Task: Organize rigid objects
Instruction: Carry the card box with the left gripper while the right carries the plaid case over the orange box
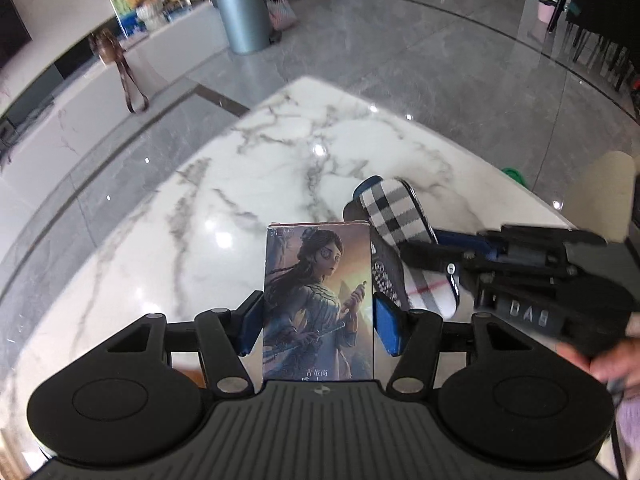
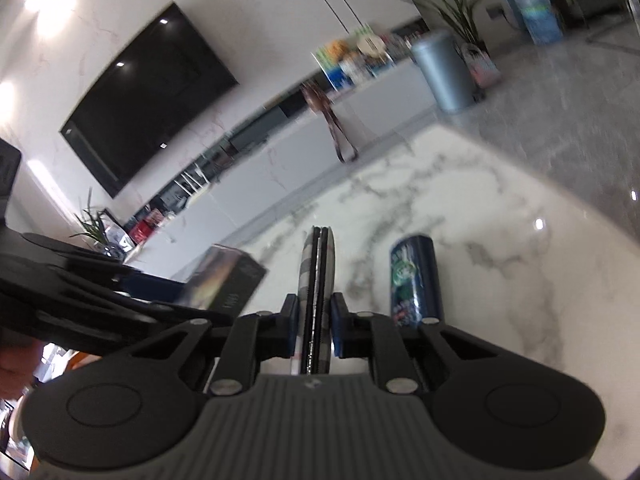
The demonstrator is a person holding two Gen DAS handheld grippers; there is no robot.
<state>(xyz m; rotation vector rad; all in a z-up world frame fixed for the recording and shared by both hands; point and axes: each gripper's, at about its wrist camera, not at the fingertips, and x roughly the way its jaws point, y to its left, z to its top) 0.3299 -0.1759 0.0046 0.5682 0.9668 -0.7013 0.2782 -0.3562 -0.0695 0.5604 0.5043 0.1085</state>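
Note:
My left gripper (image 1: 318,322) is shut on a tall illustrated box (image 1: 319,304) showing a woman, held upright above the white marble table (image 1: 248,184). My right gripper (image 2: 314,322) is shut on a flat plaid-covered case (image 2: 317,280), held edge-on. In the left wrist view the plaid case (image 1: 396,216) and the right gripper (image 1: 404,224) sit just right of the box. In the right wrist view the box (image 2: 224,276) and the left gripper's body lie to the left. A dark blue printed can (image 2: 416,276) lies on the table (image 2: 500,208) right of the case.
The table edge curves round the far side, with grey tiled floor (image 1: 420,60) beyond. A grey bin (image 1: 244,16) and a low white cabinet (image 1: 80,92) stand further off. A green item (image 1: 514,174) shows past the right table edge.

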